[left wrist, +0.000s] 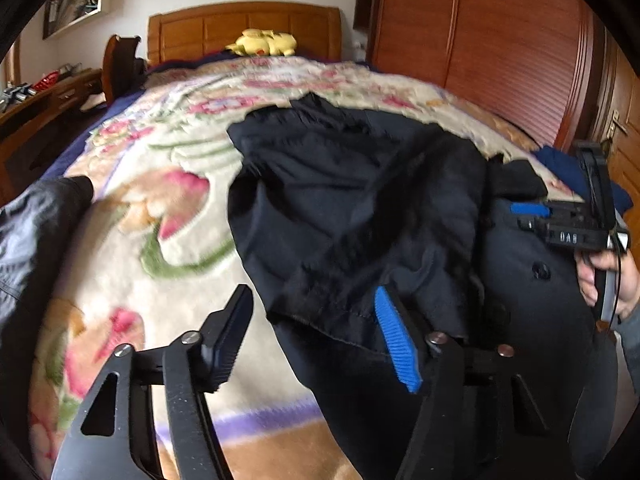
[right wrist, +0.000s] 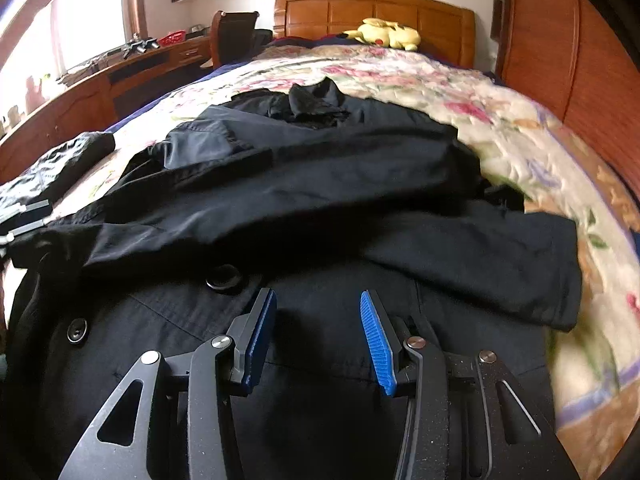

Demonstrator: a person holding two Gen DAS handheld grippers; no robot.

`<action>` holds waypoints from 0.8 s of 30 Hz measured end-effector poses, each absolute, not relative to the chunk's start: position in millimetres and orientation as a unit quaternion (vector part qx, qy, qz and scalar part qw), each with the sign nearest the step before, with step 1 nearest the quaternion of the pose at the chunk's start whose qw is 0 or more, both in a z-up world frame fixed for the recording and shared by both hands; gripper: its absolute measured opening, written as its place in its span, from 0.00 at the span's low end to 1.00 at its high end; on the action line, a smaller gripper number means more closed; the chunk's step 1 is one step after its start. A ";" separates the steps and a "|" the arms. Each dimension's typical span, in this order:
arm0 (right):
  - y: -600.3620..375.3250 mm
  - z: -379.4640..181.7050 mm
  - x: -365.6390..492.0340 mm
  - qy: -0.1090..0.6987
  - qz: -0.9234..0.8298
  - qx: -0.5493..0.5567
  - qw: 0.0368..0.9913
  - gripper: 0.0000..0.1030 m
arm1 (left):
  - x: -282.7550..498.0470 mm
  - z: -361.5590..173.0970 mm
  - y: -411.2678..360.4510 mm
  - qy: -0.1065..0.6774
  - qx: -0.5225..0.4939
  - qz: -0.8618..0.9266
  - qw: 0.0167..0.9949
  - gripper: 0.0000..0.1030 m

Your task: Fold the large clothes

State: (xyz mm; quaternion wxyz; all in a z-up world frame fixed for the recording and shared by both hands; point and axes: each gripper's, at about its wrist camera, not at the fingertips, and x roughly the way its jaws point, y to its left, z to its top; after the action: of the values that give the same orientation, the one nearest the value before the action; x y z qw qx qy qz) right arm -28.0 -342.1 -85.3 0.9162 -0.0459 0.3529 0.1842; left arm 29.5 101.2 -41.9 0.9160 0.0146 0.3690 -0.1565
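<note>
Lettering on right gripper (left wrist: 524, 210) body, seen from the left wrist: "DAB" or similar, blurred, not certain. No other readable text.

Coat (right wrist: 304, 208), dark navy-black, lies spread mid-bed on floral blanket (left wrist: 132, 200), buttons up; two buttons (right wrist: 77, 330) clear on near part. Sleeve flopped to right, hood or collar bunched at far end.

Left gripper (left wrist: 316, 338): jaws apart, coat's left edge between them, right pad over fabric, left pad over bare blanket; no clamp visible. Right gripper (right wrist: 318, 340): jaws apart just above coat front, nothing pinched. Hand (left wrist: 608, 280) grips its handle.

Around: one black jacket (left wrist: 28, 232) at near left edge, one yellow plush (right wrist: 384, 34) by headboard (left wrist: 244, 28), one wardrobe (left wrist: 480, 40) right, desk (right wrist: 120, 76) and chair (right wrist: 236, 36) left, blue cloth (left wrist: 560, 164) near right. Nothing blocks the coat.
</note>
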 end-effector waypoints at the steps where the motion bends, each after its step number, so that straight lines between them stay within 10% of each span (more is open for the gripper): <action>1: -344.1 -86.7 -26.4 0.355 0.186 -0.040 0.915 0.44 | 28.8 -44.1 100.2 0.373 0.014 -0.158 0.914 0.57; 11: -352.1 -95.0 -18.4 0.349 0.191 -0.031 0.917 0.45 | 25.2 -38.7 95.3 0.366 0.037 -0.158 0.917 0.12; 24: -358.4 -96.1 -19.4 0.351 0.196 -0.020 0.915 0.46 | 51.9 13.6 117.6 0.282 0.039 -0.092 0.954 0.08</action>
State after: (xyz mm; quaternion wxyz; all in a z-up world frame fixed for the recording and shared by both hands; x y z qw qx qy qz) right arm -19.4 -358.4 -96.1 0.9152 -0.0197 0.3514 0.1963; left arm 51.9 117.6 13.6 0.9542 0.0387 0.2820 -0.0924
